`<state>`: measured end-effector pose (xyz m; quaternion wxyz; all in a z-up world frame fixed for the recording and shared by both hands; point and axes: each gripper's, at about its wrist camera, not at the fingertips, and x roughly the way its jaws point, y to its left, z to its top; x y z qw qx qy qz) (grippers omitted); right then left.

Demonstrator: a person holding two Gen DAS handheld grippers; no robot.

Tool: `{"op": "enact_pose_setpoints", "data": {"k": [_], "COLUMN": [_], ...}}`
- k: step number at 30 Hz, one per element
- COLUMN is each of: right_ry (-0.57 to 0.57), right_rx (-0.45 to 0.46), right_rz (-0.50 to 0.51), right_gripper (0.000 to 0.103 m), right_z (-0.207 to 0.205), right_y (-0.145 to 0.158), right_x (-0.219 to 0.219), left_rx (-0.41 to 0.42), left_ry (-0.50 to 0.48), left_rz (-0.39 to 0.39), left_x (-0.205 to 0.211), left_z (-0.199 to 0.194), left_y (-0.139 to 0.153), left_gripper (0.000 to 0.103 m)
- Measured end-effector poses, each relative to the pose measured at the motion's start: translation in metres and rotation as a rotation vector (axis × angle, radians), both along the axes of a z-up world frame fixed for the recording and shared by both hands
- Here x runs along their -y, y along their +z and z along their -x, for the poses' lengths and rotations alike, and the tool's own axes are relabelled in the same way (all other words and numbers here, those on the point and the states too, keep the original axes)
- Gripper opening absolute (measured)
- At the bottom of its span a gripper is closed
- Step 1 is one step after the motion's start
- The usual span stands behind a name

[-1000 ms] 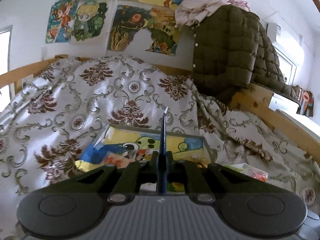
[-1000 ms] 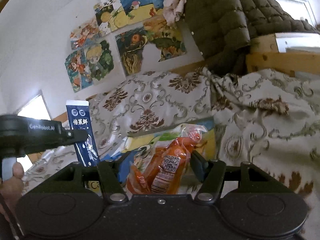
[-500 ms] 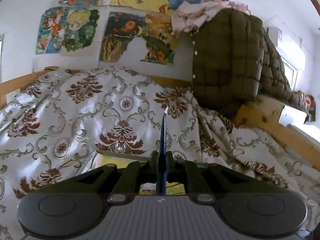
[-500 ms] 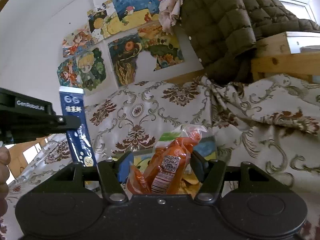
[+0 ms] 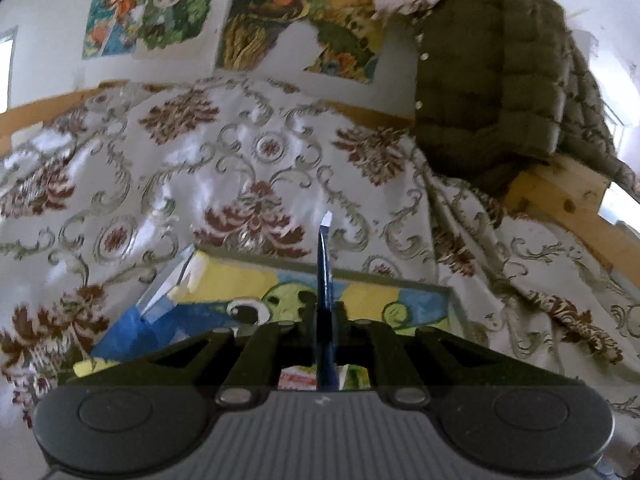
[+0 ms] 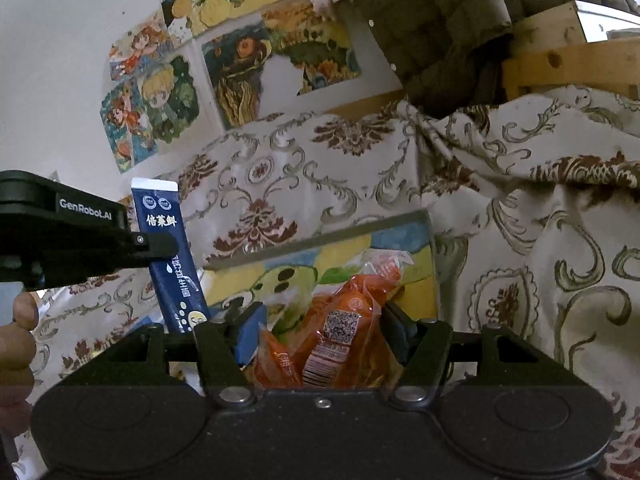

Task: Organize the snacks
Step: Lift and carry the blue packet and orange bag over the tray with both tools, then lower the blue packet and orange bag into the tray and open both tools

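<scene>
In the left wrist view my left gripper [image 5: 324,314] is shut on a thin dark blue sachet [image 5: 325,264], which stands upright and edge-on. The right wrist view shows that blue sachet [image 6: 168,256] face-on, with white print, clamped by the left gripper [image 6: 162,245] at the left. My right gripper [image 6: 324,330] is shut on a clear bag of orange snacks [image 6: 344,332] with a QR label. Both hover just over an open cartoon-printed box [image 5: 248,284] [image 6: 360,236] lying on the bed. A red and white packet [image 5: 296,378] shows low inside the box.
A floral white and brown blanket [image 5: 168,184] covers the bed around the box. An olive quilted jacket [image 5: 492,92] hangs over the wooden bed rail [image 5: 568,216] at the right. Posters [image 5: 152,4] cover the wall behind. A person's fingers [image 6: 20,336] hold the left gripper.
Both grippers have come nearer to the blanket and lower over the box, which now looks larger. Each keeps its grip, and the blue sachet has drifted right in the right wrist view.
</scene>
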<state>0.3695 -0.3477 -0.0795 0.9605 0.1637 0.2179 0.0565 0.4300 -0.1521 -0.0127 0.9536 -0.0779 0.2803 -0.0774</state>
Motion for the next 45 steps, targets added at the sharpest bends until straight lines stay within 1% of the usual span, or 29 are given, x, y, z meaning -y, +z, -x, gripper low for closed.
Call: {"op": "enact_pose_setpoints", "data": {"k": [3,6,9,15,21,22,23,24,26,28,30,32,36,38,41,45], "right_ry": [0.006,0.008,0.006,0.003,0.003,0.003,0.004,0.003,0.003,0.002,0.002,0.002,0.016,0.022,0.036,0.033], "right_rx": [-0.005,-0.007,-0.009,-0.012,-0.016,-0.016,-0.016,-0.017,-0.018,-0.018,-0.019,-0.019,-0.017,-0.017,-0.028,-0.012], "right_rz": [-0.007,-0.004,-0.008,0.002,0.021,0.024,0.025,0.027,0.031,0.041,0.055,0.060,0.087,0.122,0.181,0.194], "right_gripper": [0.066,0.067,0.068,0.071,0.076,0.077,0.078,0.078,0.080,0.080,0.081,0.082,0.085,0.094,0.095,0.097], "right_z": [0.001,0.002,0.002,0.001,0.002,0.002,0.002,0.001,0.001,0.001,0.001,0.001,0.001,0.002,0.004,0.010], "right_y": [-0.001,0.000,0.000,0.000,0.001,0.001,0.001,0.002,0.003,0.003,0.005,0.006,0.012,0.018,0.026,0.035], "right_x": [0.000,0.000,0.000,0.002,0.000,0.000,0.000,-0.001,-0.001,-0.002,-0.002,-0.002,-0.004,-0.007,-0.012,-0.013], "left_rx": [-0.028,-0.047,-0.049,-0.061,-0.077,-0.079,-0.081,-0.083,-0.077,-0.069,-0.068,-0.068,-0.060,-0.057,-0.052,-0.040], "left_ry": [0.030,0.043,0.050,0.067,0.087,0.089,0.094,0.098,0.114,0.123,0.129,0.133,0.140,0.142,0.146,0.154], "left_rz": [0.008,-0.015,-0.043,-0.070,-0.072,-0.075,-0.081,-0.086,-0.094,-0.094,-0.086,-0.078,-0.068,-0.065,-0.061,-0.060], "left_x": [-0.004,-0.001,0.003,0.005,0.001,0.001,0.001,0.000,-0.001,-0.002,-0.004,-0.006,-0.009,-0.010,-0.012,-0.015], "left_z": [-0.003,-0.005,-0.005,-0.009,-0.010,-0.010,-0.010,-0.010,-0.009,-0.008,-0.007,-0.006,-0.003,-0.001,0.003,0.012], "left_y": [-0.006,-0.011,-0.013,-0.014,-0.016,-0.017,-0.017,-0.018,-0.018,-0.017,-0.016,-0.015,-0.012,-0.011,-0.007,-0.001], "left_gripper": [0.007,0.008,0.009,0.011,0.016,0.019,0.027,0.031,0.050,0.058,0.063,0.070,0.078,0.083,0.086,0.091]}}
